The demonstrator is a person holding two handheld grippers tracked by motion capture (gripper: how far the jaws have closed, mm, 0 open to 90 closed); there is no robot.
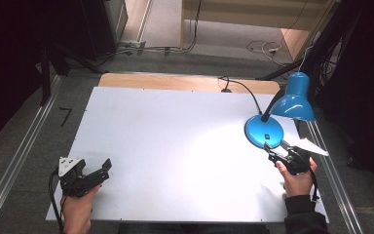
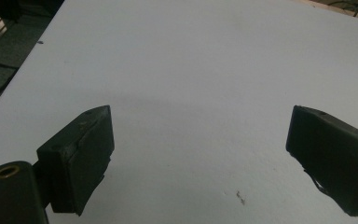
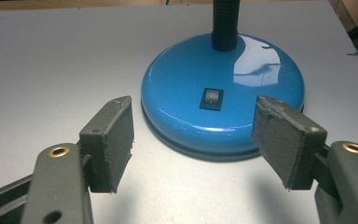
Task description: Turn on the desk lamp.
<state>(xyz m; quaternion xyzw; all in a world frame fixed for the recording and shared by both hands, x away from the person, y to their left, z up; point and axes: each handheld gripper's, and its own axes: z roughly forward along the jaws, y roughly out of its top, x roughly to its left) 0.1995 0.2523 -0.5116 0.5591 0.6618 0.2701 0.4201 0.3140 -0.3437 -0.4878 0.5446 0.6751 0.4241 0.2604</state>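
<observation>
A blue desk lamp stands at the table's right side, its round base on the white tabletop and its shade leaning out to the right on a black flexible neck. In the right gripper view the base carries a small black rocker switch. My right gripper is open just in front of the base, its jaws either side of the near rim without touching. My left gripper rests open at the front left, nothing between its jaws.
The lamp's black cord runs back to a hole at the table's wooden far edge. Metal rails flank the table on grey carpet. Cables lie on the floor beyond. Bare white tabletop spans the middle.
</observation>
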